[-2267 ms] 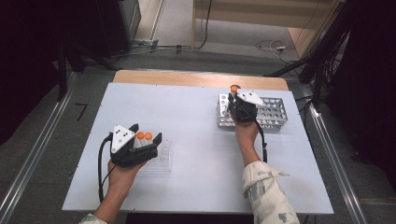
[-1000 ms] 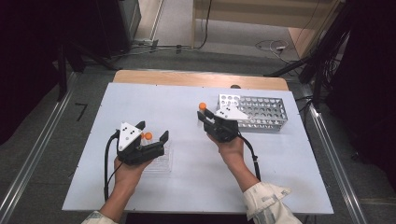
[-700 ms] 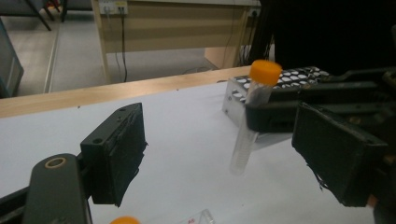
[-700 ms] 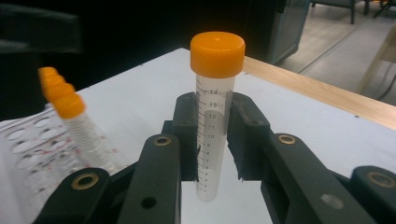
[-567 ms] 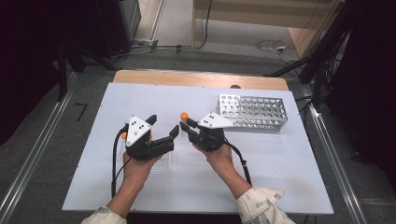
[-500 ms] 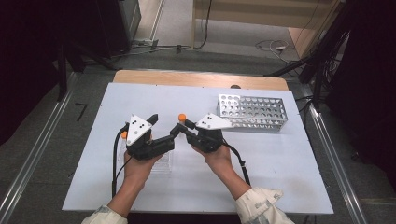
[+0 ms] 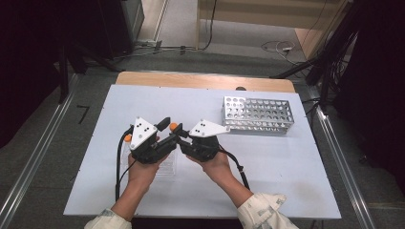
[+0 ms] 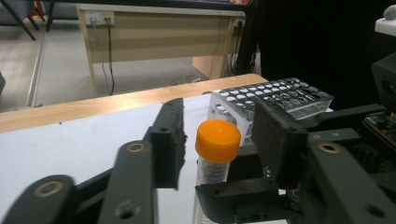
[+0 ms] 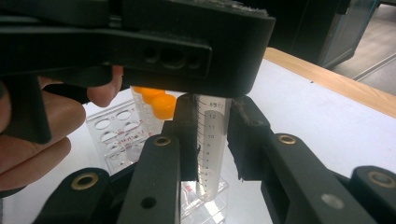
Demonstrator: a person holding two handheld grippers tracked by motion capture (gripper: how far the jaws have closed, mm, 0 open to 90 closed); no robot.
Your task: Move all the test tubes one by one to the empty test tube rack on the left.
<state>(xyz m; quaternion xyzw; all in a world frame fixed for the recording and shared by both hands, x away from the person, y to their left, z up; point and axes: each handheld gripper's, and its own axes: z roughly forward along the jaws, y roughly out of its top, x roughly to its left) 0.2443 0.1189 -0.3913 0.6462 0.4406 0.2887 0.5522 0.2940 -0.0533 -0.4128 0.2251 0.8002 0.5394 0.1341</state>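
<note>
Light, slippery clear plastic graduated tube with orange screw cap (image 8: 217,140): right gripper (image 9: 212,135) clamped mid-barrel; left gripper (image 8: 218,140) jaws just closing around cap, not yet touching.

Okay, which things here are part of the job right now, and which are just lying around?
In use:
- capped tube, clamped in the right hand-held gripper
- left hand-held gripper, jaws just closing around the tube's orange cap
- clear rack with more orange-capped tubes
- metal rack

Lying about:
- cables on the floor
- wooden desk
</note>
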